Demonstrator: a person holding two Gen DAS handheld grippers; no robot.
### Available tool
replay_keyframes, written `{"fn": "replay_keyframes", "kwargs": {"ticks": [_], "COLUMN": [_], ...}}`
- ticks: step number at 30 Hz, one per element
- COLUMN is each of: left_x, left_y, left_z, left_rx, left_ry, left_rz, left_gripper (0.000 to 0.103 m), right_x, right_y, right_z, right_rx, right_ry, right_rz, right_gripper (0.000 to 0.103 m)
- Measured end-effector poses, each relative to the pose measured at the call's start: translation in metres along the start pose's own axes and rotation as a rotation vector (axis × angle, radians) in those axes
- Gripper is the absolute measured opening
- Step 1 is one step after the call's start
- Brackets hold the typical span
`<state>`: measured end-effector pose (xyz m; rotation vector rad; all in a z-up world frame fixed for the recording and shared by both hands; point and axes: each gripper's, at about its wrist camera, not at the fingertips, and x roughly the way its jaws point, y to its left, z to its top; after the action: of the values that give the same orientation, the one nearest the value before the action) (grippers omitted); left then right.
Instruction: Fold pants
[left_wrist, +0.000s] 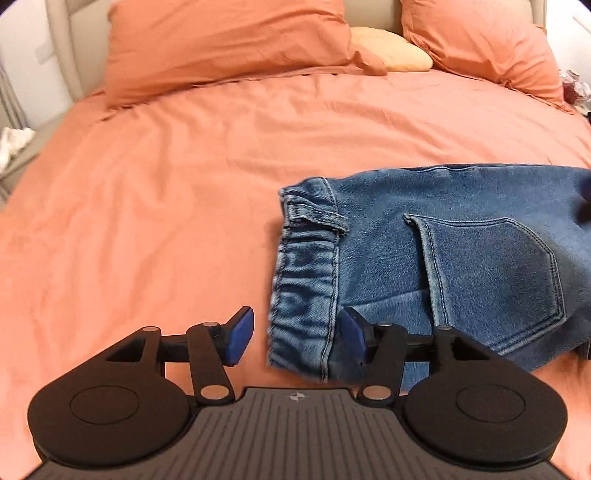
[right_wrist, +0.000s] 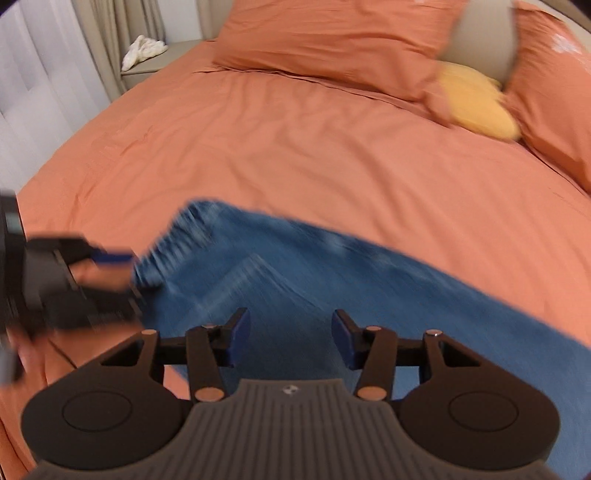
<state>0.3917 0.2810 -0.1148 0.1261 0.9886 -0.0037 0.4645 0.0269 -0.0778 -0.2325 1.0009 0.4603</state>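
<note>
Blue denim pants (left_wrist: 443, 266) lie at lower right on the orange-sheeted bed (left_wrist: 184, 184), orange pillows (left_wrist: 229, 40) along the top. The left gripper (left_wrist: 295, 339) and right gripper (right_wrist: 291, 339) hover with jaws spread, pinching nothing.

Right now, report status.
Left gripper open at waistband. Right gripper open over jeans. Jeans flat on bed; nothing in the way.

Orange bed (left_wrist: 166, 221) bears jeans (left_wrist: 461, 258), pillows (left_wrist: 221, 40)
</note>
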Motion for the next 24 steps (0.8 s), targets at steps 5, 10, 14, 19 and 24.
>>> {"fn": "replay_keyframes", "kwargs": {"ticks": [5, 10, 14, 19, 24], "left_x": [-0.024, -0.043, -0.035, -0.024, 0.001], "left_y": [-0.020, -0.031, -0.040, -0.044, -0.037], "left_z": [-0.007, -0.010, -0.003, 0.001, 0.003], "left_rx": [0.102, 0.177, 0.188, 0.188, 0.172], "left_ry": [-0.027, -0.055, -0.045, -0.026, 0.032], "left_rz": [0.074, 0.118, 0.124, 0.137, 0.134], "left_gripper": [0.064, 0.064, 0.060, 0.048, 0.040], "right_x": [-0.033, -0.038, -0.017, 0.014, 0.016], "right_y": [-0.026, -0.024, -0.010, -0.006, -0.002], "right_z": [-0.091, -0.170, -0.199, -0.204, -0.196], "right_rx": [0.064, 0.106, 0.100, 0.108, 0.070], "right_ry": [-0.019, -0.071, -0.126, -0.170, -0.262], "right_rz": [0.012, 0.049, 0.032, -0.034, -0.062], "right_gripper": [0.047, 0.047, 0.046, 0.043, 0.042]}}
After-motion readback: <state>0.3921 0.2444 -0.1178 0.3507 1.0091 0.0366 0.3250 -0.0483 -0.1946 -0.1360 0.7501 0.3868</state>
